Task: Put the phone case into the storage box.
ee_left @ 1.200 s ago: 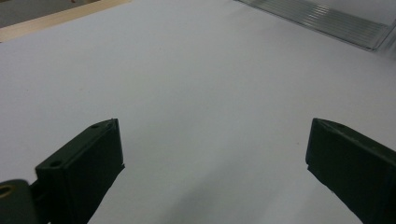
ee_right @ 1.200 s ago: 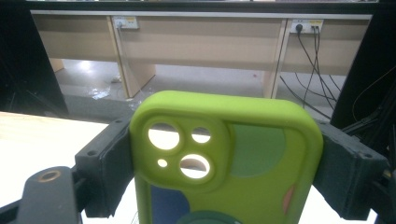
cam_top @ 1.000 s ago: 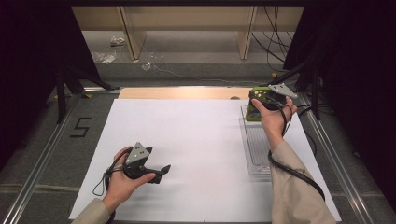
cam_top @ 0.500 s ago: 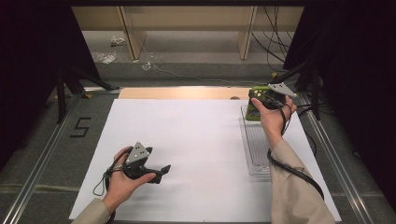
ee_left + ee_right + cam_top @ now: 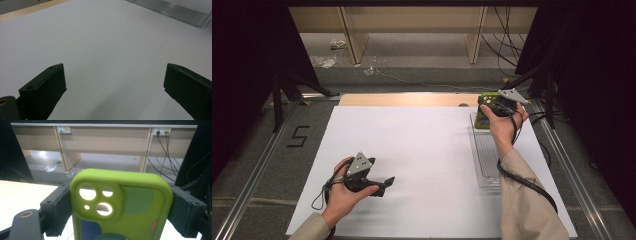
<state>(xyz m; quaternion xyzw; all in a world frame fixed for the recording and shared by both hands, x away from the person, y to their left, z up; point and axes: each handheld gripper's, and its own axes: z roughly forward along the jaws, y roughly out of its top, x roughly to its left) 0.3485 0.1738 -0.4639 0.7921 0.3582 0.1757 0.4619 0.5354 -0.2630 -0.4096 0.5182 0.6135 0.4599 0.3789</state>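
Note:
A lime-green phone case point(image 5: 122, 207) with camera cut-outs and coloured patches stands between the two black jaws of my right gripper point(image 5: 120, 207), which press on its two sides. In the high view the right gripper point(image 5: 492, 107) holds the green case point(image 5: 482, 121) above the far end of a clear plastic tray point(image 5: 486, 165) at the right of the white table sheet point(image 5: 412, 150). My left gripper point(image 5: 384, 184) lies low at the front left, jaws wide apart over bare white sheet point(image 5: 112, 45), with nothing between them. A corner of the tray point(image 5: 172, 11) shows far off.
A wooden strip point(image 5: 402, 100) borders the sheet's far edge. Metal rails point(image 5: 257, 165) run along both sides, with a "5" mark point(image 5: 298, 136) at the left. Beyond the table stand wooden furniture legs point(image 5: 352, 40), cables point(image 5: 507, 45) and dark curtains.

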